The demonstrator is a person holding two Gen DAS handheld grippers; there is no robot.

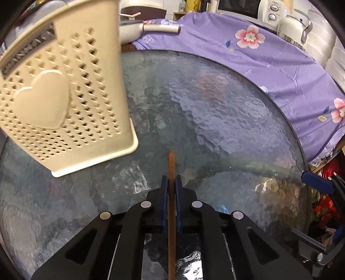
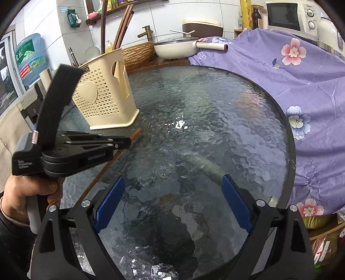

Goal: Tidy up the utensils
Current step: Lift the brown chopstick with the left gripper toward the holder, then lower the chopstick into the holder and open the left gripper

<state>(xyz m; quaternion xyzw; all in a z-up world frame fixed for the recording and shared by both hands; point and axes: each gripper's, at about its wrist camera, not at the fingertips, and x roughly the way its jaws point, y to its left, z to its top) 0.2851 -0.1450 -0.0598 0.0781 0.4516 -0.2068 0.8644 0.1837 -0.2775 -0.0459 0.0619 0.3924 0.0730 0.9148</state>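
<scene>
My left gripper (image 1: 171, 179) is shut on a thin brown wooden chopstick (image 1: 171, 161), which runs straight between the blue pads and sticks out a little past them. In the right wrist view a hand holds this gripper (image 2: 127, 142) low over the table, with the chopstick (image 2: 136, 133) tip pointing toward the holder's base. The cream perforated utensil holder (image 1: 54, 97) with a raised heart stands upright at the left (image 2: 103, 99). Several dark chopsticks (image 2: 123, 28) stand in it. My right gripper (image 2: 172, 181) is open over bare glass with nothing between its fingers.
The round textured glass table (image 2: 204, 129) has a dark rim. A purple floral cloth (image 2: 291, 71) drapes the right side. Behind are a white pan (image 2: 174, 48), a microwave (image 2: 289, 17), a woven basket (image 2: 138, 53) and a water bottle (image 2: 30, 58).
</scene>
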